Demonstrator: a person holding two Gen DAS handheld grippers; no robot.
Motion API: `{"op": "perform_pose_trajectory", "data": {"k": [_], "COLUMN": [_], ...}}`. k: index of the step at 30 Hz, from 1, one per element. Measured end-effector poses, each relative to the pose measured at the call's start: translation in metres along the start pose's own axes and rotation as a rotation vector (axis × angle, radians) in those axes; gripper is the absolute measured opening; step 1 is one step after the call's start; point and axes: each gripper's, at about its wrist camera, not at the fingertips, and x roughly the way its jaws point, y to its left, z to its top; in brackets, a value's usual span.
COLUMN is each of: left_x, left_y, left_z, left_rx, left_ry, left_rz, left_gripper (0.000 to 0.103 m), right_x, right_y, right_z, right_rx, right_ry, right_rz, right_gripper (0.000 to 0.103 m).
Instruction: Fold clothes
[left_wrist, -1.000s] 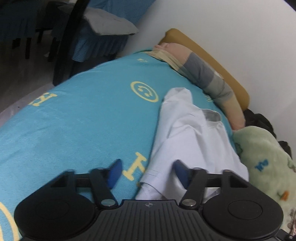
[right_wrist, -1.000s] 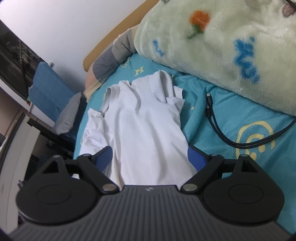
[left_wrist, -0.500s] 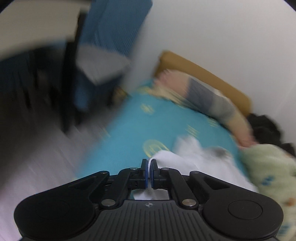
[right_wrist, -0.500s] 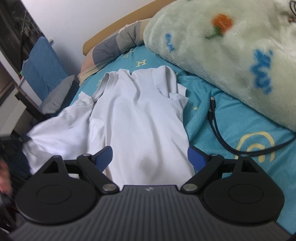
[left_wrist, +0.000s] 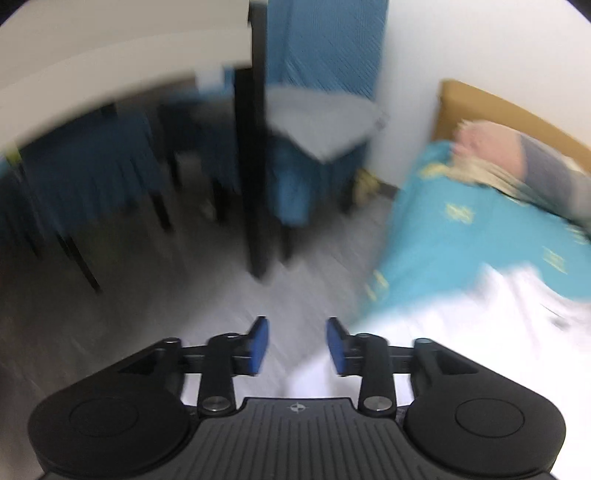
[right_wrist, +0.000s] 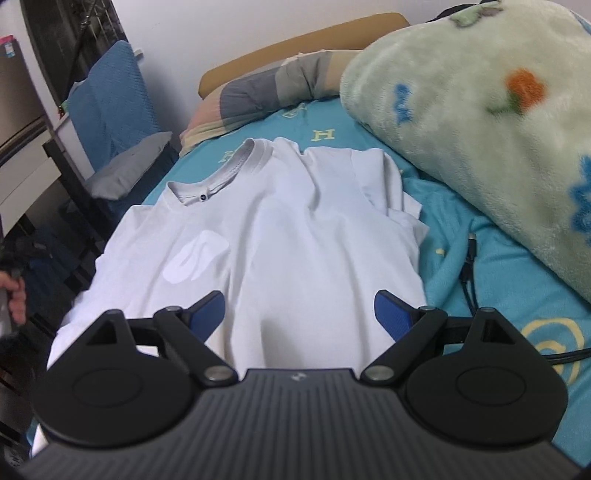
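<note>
Half a second earlier the left gripper (left_wrist: 297, 345) had been pinched shut on a white edge of the T-shirt (right_wrist: 295, 236); at this moment its blue pads stood apart with nothing between them, and its blurred view had swung out past the left edge of the bed (right_wrist: 498, 280) toward the floor and the dark chair legs. The cloth it had been holding lay spread: where a second before the shirt's left side was bunched and folded in on itself, the body now lay flat and face up, collar (right_wrist: 236, 168) toward the head of the bed, a pale printed mark showing on the chest, and the left side reaching or hanging over the left edge of the bed. The far sleeve, beside the green blanket (right_wrist: 480, 122), was still rumpled and doubled over. The right gripper (right_wrist: 299, 314) hovered wide open over the hem at the near edge of the bed, gripping nothing, as it had throughout. A black cable (right_wrist: 469, 266) lay on the sheet just beside the shirt's right side. By my reading, the shirt had been opened out and released, laid ready for folding rather than folded.
</note>
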Motion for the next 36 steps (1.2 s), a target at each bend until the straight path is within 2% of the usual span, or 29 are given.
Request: {"op": "perform_pose_trajectory", "data": {"k": [3, 5, 10, 12, 16, 20, 21, 22, 23, 24, 25, 27, 31, 34, 36], "left_x": [-0.032, -0.056, -0.108, -0.121, -0.148, -0.170, -0.173, -0.173, -0.173, -0.175, -0.179, -0.189, -0.212, -0.214, -0.215], "left_y": [0.009, 0.016, 0.015, 0.009, -0.011, -0.033, -0.038, -0.041, -0.044, -0.046, -0.047, -0.045, -0.014, -0.002, 0.013], "left_z": [-0.038, -0.066, -0.151, -0.176, -0.201, -0.214, -0.217, -0.219, -0.221, -0.223, -0.223, -0.221, -0.200, -0.186, -0.190], "left_rx": [-0.019, -0.021, 0.142, 0.212, 0.373, 0.571, 0.611, 0.638, 0.669, 0.699, 0.722, 0.737, 0.610, 0.584, 0.537], "left_ry": [0.131, 0.220, 0.498, 0.581, 0.648, 0.636, 0.637, 0.648, 0.653, 0.647, 0.637, 0.630, 0.672, 0.704, 0.734], "left_rz": [-0.105, -0.168, -0.246, -0.275, -0.392, -0.447, -0.444, -0.424, -0.408, -0.396, -0.384, -0.362, -0.309, -0.190, -0.124], "left_gripper": [0.052, 0.053, 0.056, 0.056, 0.056, 0.052, 0.046, 0.032, 0.025, 0.010, 0.003, 0.002, 0.001, 0.001, 0.001], "right_x": [-0.002, -0.007, -0.029, -0.043, -0.074, -0.105, -0.112, -0.119, -0.126, -0.131, -0.134, -0.138, -0.134, -0.129, -0.126], "right_y": [0.006, 0.011, 0.016, 0.013, 0.008, -0.004, -0.008, -0.013, -0.017, -0.020, -0.020, -0.020, -0.024, -0.024, -0.024], "right_z": [-0.002, -0.004, -0.019, -0.026, -0.033, -0.035, -0.037, -0.038, -0.040, -0.041, -0.041, -0.042, -0.040, -0.040, -0.040], "right_rx": [-0.024, -0.053, -0.114, -0.117, -0.136, -0.094, -0.058, -0.021, 0.015, 0.035, 0.034, 0.034, 0.072, 0.059, 0.048], "right_ry": [-0.006, -0.020, -0.018, 0.004, 0.023, -0.008, -0.010, -0.013, -0.016, -0.020, -0.026, -0.036, -0.034, -0.029, -0.023], "right_rz": [0.007, 0.007, 0.003, 0.004, -0.039, -0.075, -0.057, -0.040, -0.023, -0.014, -0.017, -0.023, -0.009, -0.013, -0.017], "right_gripper": [0.089, 0.089, 0.089, 0.089, 0.089, 0.089, 0.089, 0.089, 0.089, 0.089, 0.089, 0.089, 0.089, 0.089, 0.089]}}
